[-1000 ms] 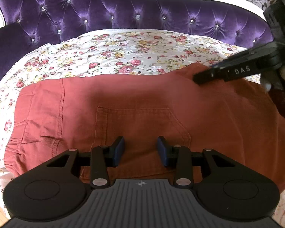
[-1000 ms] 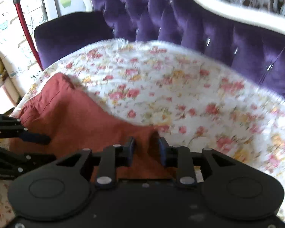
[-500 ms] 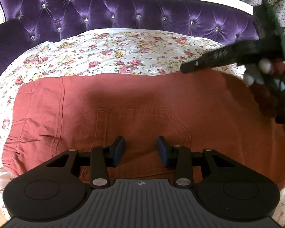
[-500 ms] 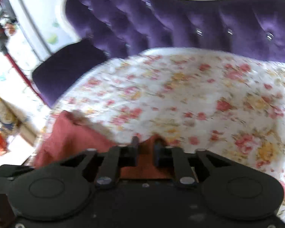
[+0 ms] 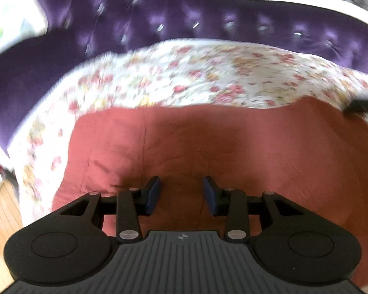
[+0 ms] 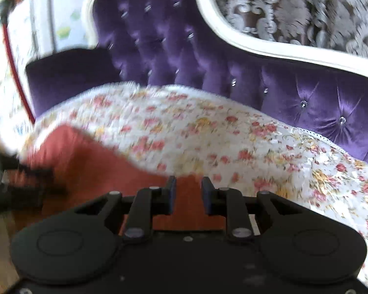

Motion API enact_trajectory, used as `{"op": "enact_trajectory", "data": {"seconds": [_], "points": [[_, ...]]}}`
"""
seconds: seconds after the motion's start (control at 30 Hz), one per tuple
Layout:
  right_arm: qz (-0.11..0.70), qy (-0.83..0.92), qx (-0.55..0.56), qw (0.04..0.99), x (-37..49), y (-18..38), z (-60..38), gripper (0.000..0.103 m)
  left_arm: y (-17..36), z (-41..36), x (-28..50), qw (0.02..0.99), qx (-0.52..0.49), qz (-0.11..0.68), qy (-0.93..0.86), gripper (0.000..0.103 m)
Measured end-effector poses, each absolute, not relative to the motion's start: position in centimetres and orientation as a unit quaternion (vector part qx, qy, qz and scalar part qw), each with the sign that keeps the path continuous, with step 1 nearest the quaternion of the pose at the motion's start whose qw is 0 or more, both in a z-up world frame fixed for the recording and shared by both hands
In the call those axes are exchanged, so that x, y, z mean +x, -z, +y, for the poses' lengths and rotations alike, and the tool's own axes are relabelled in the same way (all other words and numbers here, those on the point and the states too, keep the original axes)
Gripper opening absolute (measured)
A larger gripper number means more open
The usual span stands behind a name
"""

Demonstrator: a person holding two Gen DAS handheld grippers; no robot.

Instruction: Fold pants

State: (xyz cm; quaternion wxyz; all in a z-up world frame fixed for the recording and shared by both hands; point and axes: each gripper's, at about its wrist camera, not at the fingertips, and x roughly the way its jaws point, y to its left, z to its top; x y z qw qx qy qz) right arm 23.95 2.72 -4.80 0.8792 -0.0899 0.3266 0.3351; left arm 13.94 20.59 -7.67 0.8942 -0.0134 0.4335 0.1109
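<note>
Lying flat, pants (image 5: 233, 147) leave floral cover (image 5: 208, 80) bare beyond their far edge

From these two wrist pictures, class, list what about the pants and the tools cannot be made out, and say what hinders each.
- Near edge of the pants: left wrist view, covered by the left tool.
- Fabric under the right tool, whose jaws are opening: right wrist view, touching the pads or not is unclear.
- Pants' far end: right wrist view, motion blur.
- Right tool: left wrist view, cut off by the edge.
</note>
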Motion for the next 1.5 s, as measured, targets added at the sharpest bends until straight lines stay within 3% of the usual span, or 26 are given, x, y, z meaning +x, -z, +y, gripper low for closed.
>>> {"op": "enact_trajectory", "data": {"seconds": [0.27, 0.77, 1.0, 1.3, 1.5], "points": [[0.369, -0.277, -0.162, 0.872, 20.3, 9.1, 1.8, 0.021, 8.1, 21.3, 14.9, 0.892, -0.043, 0.436, -0.113, 0.044], [0.420, -0.149, -0.094, 0.890, 15.6, 8.3, -14.4, 0.025, 8.4, 21.0, 14.9, 0.892, -0.041, 0.432, -0.127, 0.045], [0.406, -0.066, -0.016, 0.911, 12.7, 5.5, -24.3, 0.028, 7.7, 19.0, 14.8, 0.897, 0.019, 0.423, -0.129, 0.043], [0.382, 0.083, 0.077, 0.917, 5.5, 2.9, -39.0, 0.033, 2.9, 6.6, 14.4, 0.927, 0.043, 0.373, 0.011, 0.043], [0.394, 0.115, 0.140, 0.901, 3.4, 4.7, -44.8, 0.040, 3.6, -4.0, 14.1, 0.908, 0.056, 0.388, 0.147, 0.043]]}}
